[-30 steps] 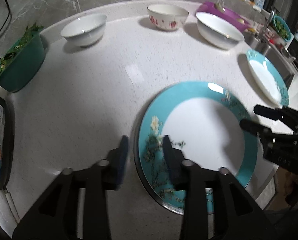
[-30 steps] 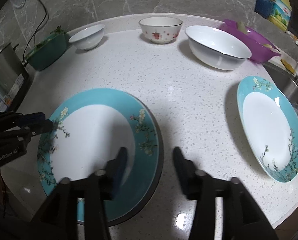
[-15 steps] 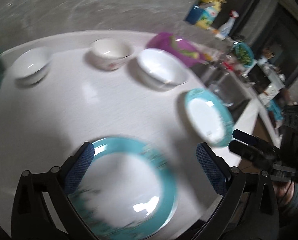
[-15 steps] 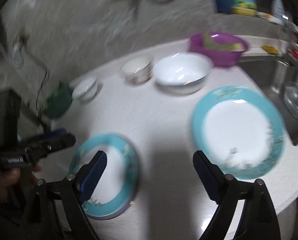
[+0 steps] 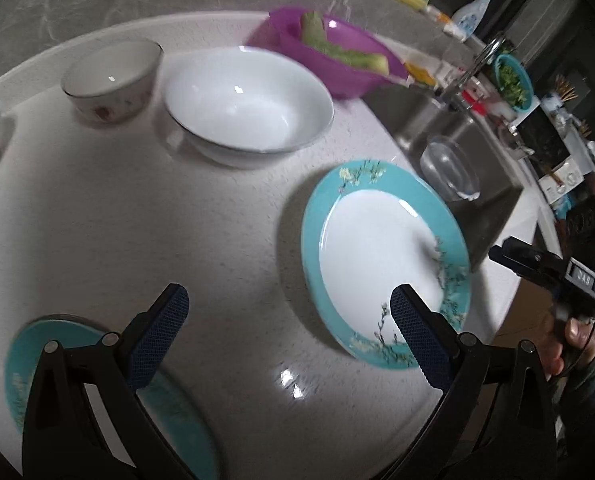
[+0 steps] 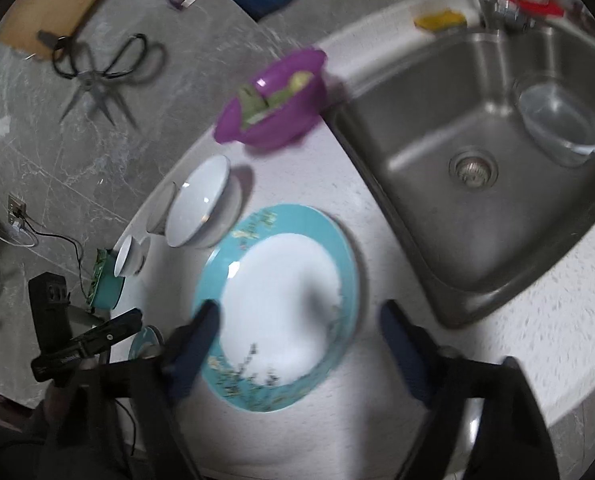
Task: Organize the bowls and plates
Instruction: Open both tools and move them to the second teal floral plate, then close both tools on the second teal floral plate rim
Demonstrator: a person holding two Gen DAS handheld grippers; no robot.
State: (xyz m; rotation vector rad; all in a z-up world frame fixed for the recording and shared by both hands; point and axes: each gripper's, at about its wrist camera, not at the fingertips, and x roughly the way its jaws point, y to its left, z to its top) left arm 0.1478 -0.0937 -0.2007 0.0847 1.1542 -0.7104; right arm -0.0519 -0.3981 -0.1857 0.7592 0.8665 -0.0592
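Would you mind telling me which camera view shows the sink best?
The right wrist view: the sink shows its whole basin, drain and a clear container inside. The left wrist view catches only a dark, narrow slice of the sink at the counter's far edge.

- Your light comes from above: small white glints sit on the counter (image 5: 289, 380) near the left gripper (image 5: 285, 336).
- The big white bowl (image 5: 249, 108) shows a bright highlight and throws a soft shadow to its left.
- Your right wrist view is smeared by motion blur; the right gripper (image 6: 297, 344) fingers and the scissors (image 6: 101, 76) look streaked.
- Both views bend strongly and go black at the corners.
- The near teal plate (image 5: 25, 360) is blurred.
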